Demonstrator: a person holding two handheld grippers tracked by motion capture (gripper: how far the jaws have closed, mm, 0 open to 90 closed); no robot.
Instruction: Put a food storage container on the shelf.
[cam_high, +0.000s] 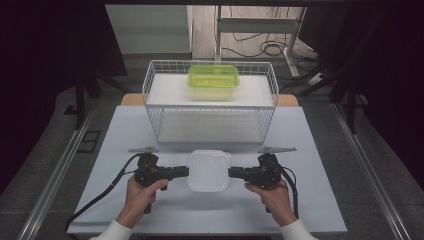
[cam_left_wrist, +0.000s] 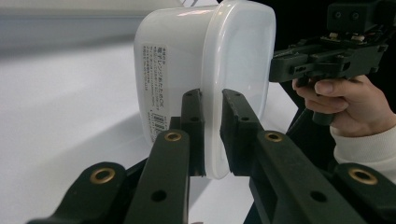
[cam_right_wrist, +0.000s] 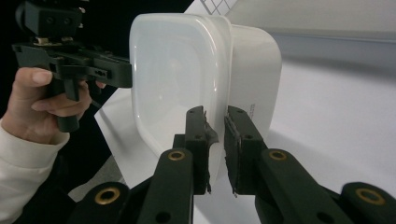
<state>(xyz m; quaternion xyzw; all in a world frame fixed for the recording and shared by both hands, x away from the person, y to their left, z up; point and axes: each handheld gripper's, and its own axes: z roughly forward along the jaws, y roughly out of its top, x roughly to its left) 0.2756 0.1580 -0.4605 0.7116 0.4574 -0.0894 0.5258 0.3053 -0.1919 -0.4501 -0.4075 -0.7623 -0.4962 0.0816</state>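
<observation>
A white lidded plastic tub hangs level between my two grippers, just above the pale table sheet. My left gripper comes in from the left and is shut on the tub's lid rim. In the left gripper view its jaws pinch that rim, and the labelled tub rises beyond them. My right gripper is shut on the opposite rim. In the right gripper view its jaws clamp the lid edge of the tub. The left gripper shows across from it.
A white wire rack stands at the back of the table, directly beyond the tub. On its upper shelf sits a green lidded container; its lower shelf is open at the front. Metal rails run along both sides of the table.
</observation>
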